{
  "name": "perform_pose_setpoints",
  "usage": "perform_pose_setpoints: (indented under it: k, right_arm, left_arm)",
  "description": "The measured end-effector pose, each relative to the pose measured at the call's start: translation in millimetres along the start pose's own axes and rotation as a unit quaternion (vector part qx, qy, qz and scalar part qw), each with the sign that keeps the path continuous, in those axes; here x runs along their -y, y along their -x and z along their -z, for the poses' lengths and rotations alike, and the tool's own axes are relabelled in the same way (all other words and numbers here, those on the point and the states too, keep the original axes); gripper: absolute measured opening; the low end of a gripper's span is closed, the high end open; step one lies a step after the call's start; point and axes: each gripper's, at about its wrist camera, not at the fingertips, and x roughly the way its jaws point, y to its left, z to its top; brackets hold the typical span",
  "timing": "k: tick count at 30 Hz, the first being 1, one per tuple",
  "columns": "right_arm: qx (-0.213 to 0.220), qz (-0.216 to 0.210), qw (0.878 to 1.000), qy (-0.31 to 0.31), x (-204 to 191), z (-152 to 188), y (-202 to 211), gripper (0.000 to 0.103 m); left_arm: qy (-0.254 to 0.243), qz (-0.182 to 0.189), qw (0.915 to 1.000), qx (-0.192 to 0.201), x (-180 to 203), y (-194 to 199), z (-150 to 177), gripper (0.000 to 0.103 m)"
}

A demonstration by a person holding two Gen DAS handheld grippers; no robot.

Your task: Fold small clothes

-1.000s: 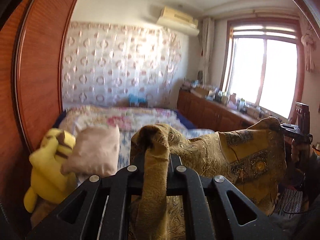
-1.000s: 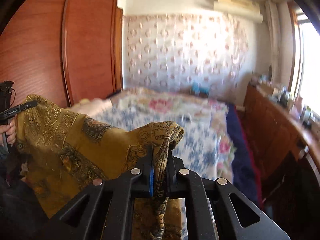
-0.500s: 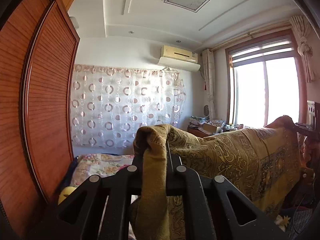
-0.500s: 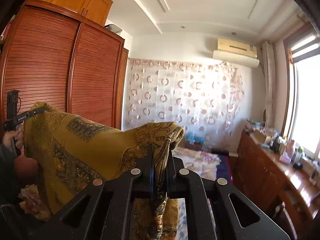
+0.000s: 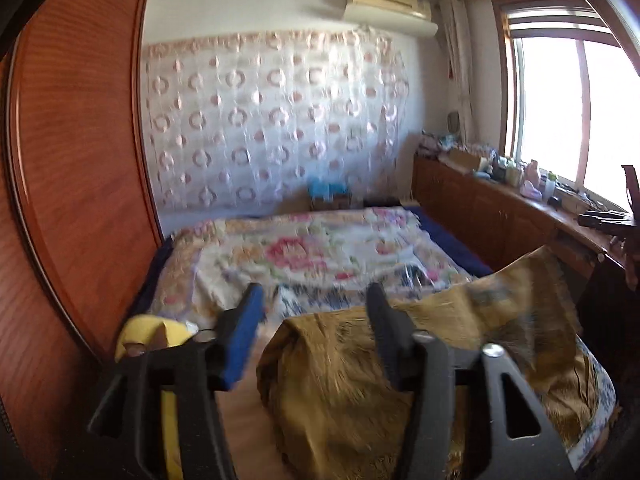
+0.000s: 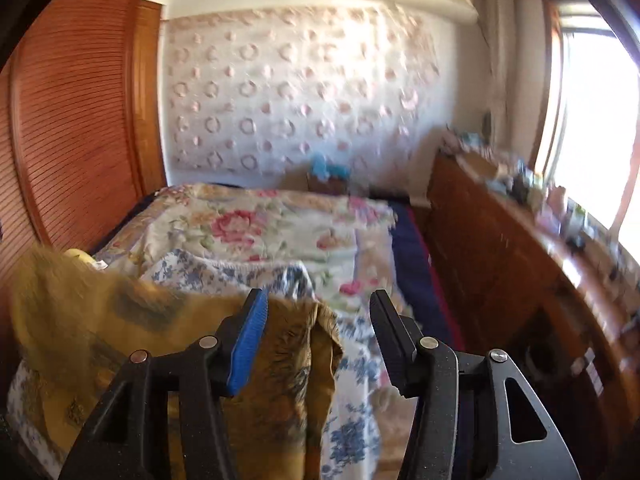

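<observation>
A mustard-yellow patterned cloth [image 5: 400,376] lies loose on the near end of the bed, below and between my left gripper's [image 5: 314,300] spread jaws. The left gripper is open and empty. In the right wrist view the same cloth [image 6: 168,344] is draped at the lower left, its right edge under my right gripper [image 6: 320,304], which is also open and empty. Both views are motion-blurred. The other gripper [image 5: 604,220] shows at the far right of the left wrist view.
The bed [image 5: 320,252] has a floral quilt and a blue-flowered sheet [image 6: 352,360]. A wooden wardrobe [image 5: 80,160] stands on the left. A wooden cabinet with clutter [image 6: 520,248] runs under the window on the right. A yellow plush toy [image 5: 152,332] lies at the bed's left.
Both grippers have opened and let go of the cloth, which dropped onto the bed. Both cameras have tilted down from the ceiling towards the bed.
</observation>
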Motion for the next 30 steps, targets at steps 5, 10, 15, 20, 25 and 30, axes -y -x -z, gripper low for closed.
perform_pose_setpoints:
  k: [5,10,15,20,25,30]
  right_arm:
    - [-0.027,-0.019,0.999,-0.009,-1.5,33.4,-31.1,0.055]
    - [-0.046,-0.046,0.998,-0.005,16.0,45.3,-52.2,0.055]
    - [-0.07,-0.065,0.995,0.002,32.4,74.0,-52.3,0.055]
    - [-0.098,-0.063,0.993,-0.01,39.1,96.0,-62.6,0.055]
    - [-0.111,-0.053,0.992,-0.024,51.0,108.4,-72.3,0.055]
    - [-0.113,-0.042,0.993,-0.02,56.3,106.6,-73.6,0.055]
  left_arm:
    - [-0.009,0.023,0.999,-0.038,13.8,-6.1,29.9,0.081]
    - [-0.01,0.026,0.998,-0.057,25.5,-7.3,55.6,0.081]
    - [-0.015,0.04,0.9951,-0.089,43.1,-19.3,86.6,0.081]
    - [-0.018,0.055,0.9896,-0.132,61.5,-35.5,112.6,0.081]
    - [-0.031,0.062,0.9847,-0.16,73.5,-47.7,129.9,0.081]
    - [-0.032,0.064,0.9811,-0.18,77.5,-57.1,138.6,0.081]
